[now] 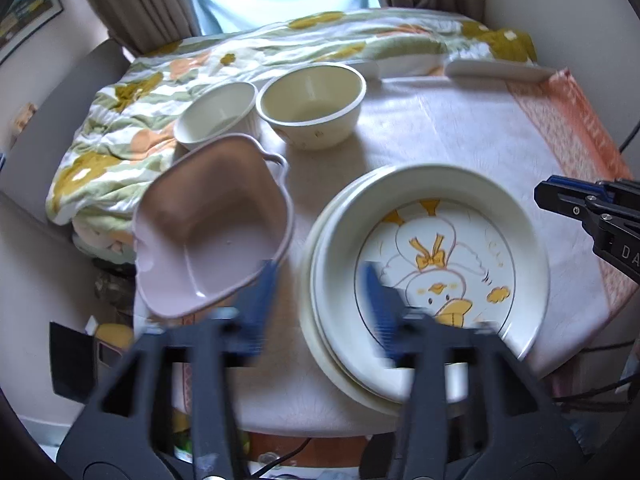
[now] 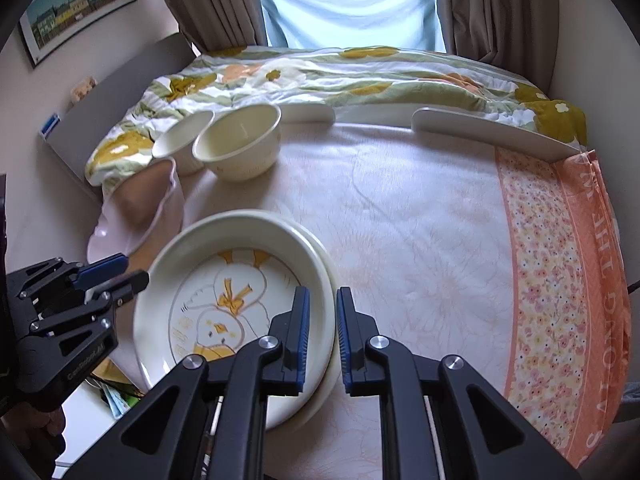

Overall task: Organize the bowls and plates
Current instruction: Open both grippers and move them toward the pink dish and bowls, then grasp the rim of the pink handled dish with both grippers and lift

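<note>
cloth-covered table (image 2: 420, 216) by the bed. duck plate (image 2: 224, 292) tops the plate stack, pink bowl (image 1: 208, 228) tilted just left of it. left gripper (image 1: 320, 308) wide apart, empty; right gripper (image 2: 322, 336) narrowly parted astride the plate's rim. clamp squarely, lift level.

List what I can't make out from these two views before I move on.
- Plates under the duck plate: count unclear; it hides them in both views.
- Pink bowl: blurred in the left wrist view; partly hidden by the left hand-held gripper in the right.
- Left hand-held gripper's fingers: motion-blurred in its own view.
- Small bowl: partly hidden by the cream bowl.
</note>
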Demonstrator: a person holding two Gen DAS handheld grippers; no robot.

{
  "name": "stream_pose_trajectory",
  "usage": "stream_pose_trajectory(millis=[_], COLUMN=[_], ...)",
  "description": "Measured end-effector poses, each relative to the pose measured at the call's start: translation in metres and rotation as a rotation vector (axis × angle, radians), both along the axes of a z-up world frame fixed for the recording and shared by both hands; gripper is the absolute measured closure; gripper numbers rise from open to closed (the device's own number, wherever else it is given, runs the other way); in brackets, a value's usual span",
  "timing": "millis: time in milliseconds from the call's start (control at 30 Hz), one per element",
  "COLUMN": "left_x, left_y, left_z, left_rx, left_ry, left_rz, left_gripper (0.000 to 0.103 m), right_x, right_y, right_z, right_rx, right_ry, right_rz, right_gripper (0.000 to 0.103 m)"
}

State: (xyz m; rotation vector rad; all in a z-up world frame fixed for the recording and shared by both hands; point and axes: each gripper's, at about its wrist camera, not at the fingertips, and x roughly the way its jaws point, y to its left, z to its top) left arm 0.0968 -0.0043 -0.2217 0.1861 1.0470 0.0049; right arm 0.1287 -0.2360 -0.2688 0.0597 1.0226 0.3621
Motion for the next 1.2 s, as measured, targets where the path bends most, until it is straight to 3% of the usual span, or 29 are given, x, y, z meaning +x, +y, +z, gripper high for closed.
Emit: stream_pose_trajectory(millis=[33, 67, 100, 133, 167, 333, 467, 633, 733, 767, 900, 967, 1200], left_x=[-0.002, -0.005, -0.005, -0.007, -0.008, -0.02, -0.028, -0.029, -0.02, -0.016, 0.005, 0.015, 0.043], left_y=[0.005, 0.01, 0.013, 0.018, 0.024, 0.078, 0.13, 0.174, 0.192, 0.196, 0.204, 0.206, 0.216], left_z=[0.01, 0.021, 0.028, 0.036, 0.045, 0.074, 0.079, 0.052, 0.022, 0.014, -0.021, -0.036, -0.065], left_rx=[-0.013, -0.028, -0.038, -0.05, -0.062, -0.164, -0.227, -0.39, -0.48, -0.498, -0.535, -0.547, -0.559], left_ry=[-0.03, -0.07, -0.09, -0.101, -0.107, -0.162, -0.18, -0.156, -0.106, -0.09, -0.025, 0.007, 0.057], left_rz=[0.017, 0.033, 0.042, 0.051, 0.069, 0.206, 0.311, 0.364, 0.384, 0.386, 0.372, 0.353, 0.334], left_gripper=[0.004, 0.0, 0.0, 0.0, 0.0, 0.0, 0.001, 0.003, 0.019, 0.025, 0.038, 0.046, 0.056], right_x=[0.002, 0.003, 0.004, 0.006, 0.007, 0.017, 0.028, 0.044, 0.055, 0.059, 0.074, 0.079, 0.091], right_y=[-0.003, -0.005, -0.007, -0.009, -0.009, 0.001, 0.027, 0.076, 0.106, 0.115, 0.146, 0.157, 0.174], right_z=[0.005, 0.01, 0.016, 0.024, 0.029, 0.061, 0.075, 0.067, 0.046, 0.038, 0.006, -0.008, -0.038], right_rx=[0.019, 0.032, 0.039, 0.045, 0.051, 0.069, 0.076, 0.126, 0.13, 0.132, 0.118, 0.103, 0.09], right_ry=[-0.005, -0.014, -0.034, -0.058, -0.074, -0.159, -0.133, -0.086, -0.022, -0.001, 0.077, 0.105, 0.164], right_rz=[0.001, 0.002, 0.004, 0.01, 0.02, 0.121, 0.208, 0.227, 0.236, 0.235, 0.239, 0.235, 0.211], right_gripper=[0.09, 0.081, 0.055, 0.036, 0.0, 0.0, 0.0, 0.0, 0.0, 0.002, 0.03, 0.038, 0.052])
